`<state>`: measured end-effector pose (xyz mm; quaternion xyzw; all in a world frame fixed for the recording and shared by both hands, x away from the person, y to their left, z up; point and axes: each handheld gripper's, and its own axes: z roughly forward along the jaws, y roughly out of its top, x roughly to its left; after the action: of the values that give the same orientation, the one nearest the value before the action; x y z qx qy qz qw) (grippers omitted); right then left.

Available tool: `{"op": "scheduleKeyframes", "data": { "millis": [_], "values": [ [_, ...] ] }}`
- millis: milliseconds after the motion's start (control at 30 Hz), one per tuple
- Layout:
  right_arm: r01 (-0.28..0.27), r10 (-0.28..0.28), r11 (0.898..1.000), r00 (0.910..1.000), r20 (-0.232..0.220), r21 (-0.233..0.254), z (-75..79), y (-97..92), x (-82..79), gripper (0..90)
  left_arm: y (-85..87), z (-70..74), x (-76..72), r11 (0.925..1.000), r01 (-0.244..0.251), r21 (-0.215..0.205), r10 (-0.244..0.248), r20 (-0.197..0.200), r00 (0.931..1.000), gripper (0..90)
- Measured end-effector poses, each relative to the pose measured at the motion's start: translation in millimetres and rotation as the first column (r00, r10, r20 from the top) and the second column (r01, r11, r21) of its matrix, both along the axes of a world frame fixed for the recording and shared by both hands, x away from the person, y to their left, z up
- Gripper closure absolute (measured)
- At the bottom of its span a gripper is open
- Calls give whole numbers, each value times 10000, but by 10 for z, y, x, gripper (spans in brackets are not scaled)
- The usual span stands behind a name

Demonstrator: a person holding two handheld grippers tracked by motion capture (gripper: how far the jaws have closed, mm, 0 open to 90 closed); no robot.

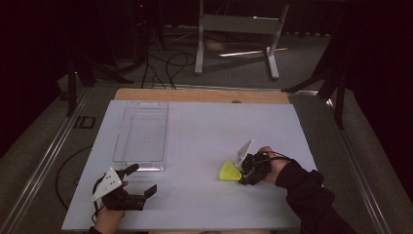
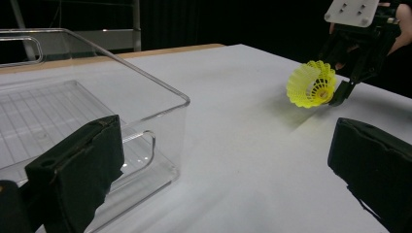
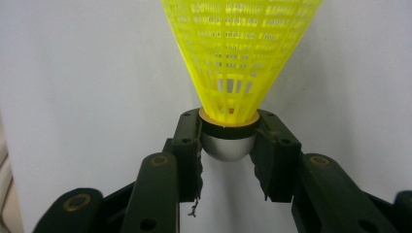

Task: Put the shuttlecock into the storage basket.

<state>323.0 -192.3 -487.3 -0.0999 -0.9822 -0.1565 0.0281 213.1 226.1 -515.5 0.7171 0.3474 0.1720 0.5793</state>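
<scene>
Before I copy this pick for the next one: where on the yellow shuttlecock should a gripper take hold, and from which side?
Grip the rounded cork head, from behind the head along the shuttlecock's axis. That is how the right gripper holds it: jaws on either side of the head's black band, the flared lattice skirt pointing away. The head is solid and narrow; the open skirt would probably crush or slip.

Yellow plastic mesh shuttlecock [image 3: 240, 53]; clear glossy plastic bin [image 2: 97, 121].

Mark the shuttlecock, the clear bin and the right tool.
shuttlecock [image 3: 240, 53]: right gripper view, on its yellow mesh skirt.
clear bin [image 1: 141, 168]: high view, on its near rim.
right tool [image 3: 228, 145]: right gripper view, midway between the tips clamped on the shuttlecock's cap.
</scene>
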Motion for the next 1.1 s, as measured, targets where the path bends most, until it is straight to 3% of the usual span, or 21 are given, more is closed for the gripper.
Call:
{"op": "scheduleKeyframes", "data": {
  "millis": [133, 167, 433, 733, 833, 933, 1033, 1100],
  "values": [
    [-710, 708, 9971, 9975, 80, 284, 44, -17, -45, 653, -2, 1, 1, 10000, 10, -10, -10, -17, 10000, 5],
    [-672, 671, 9972, 9977, 29, 341, 55, -21, -53, 653, -3, 2, 1, 10000, 13, -23, -13, -22, 10000, 5],
    [-1443, 1440, 9893, 9895, 110, 219, 162, -16, -97, 653, -56, 80, -7, 9992, 266, 287, -265, -21, 9996, 5],
    [-1634, 1610, 9790, 9865, 289, 1221, 411, 3, -104, 653, -235, 393, 124, 9960, 886, 92, -873, -952, 9916, 6],
    [-1709, 1671, 9784, 9851, 411, 1164, 444, 14, -117, 653, -314, 482, 204, 9929, 1184, 145, -1147, -1566, 9810, 5],
    [-1761, 1721, 9790, 9840, 460, 1031, 453, 22, -131, 653, -389, 551, 311, 9864, 1620, 267, -1509, -2410, 9587, 6],
    [-1828, 1792, 9773, 9829, 428, 1067, 445, 23, -145, 653, -475, 633, 387, 9712, 2269, 720, -2002, -2688, 9422, 6],
    [-1828, 1791, 9771, 9829, 429, 1093, 439, 23, -157, 653, -535, 683, 439, 9568, 2733, 993, -2356, -2857, 9289, 6]
  ]
}}
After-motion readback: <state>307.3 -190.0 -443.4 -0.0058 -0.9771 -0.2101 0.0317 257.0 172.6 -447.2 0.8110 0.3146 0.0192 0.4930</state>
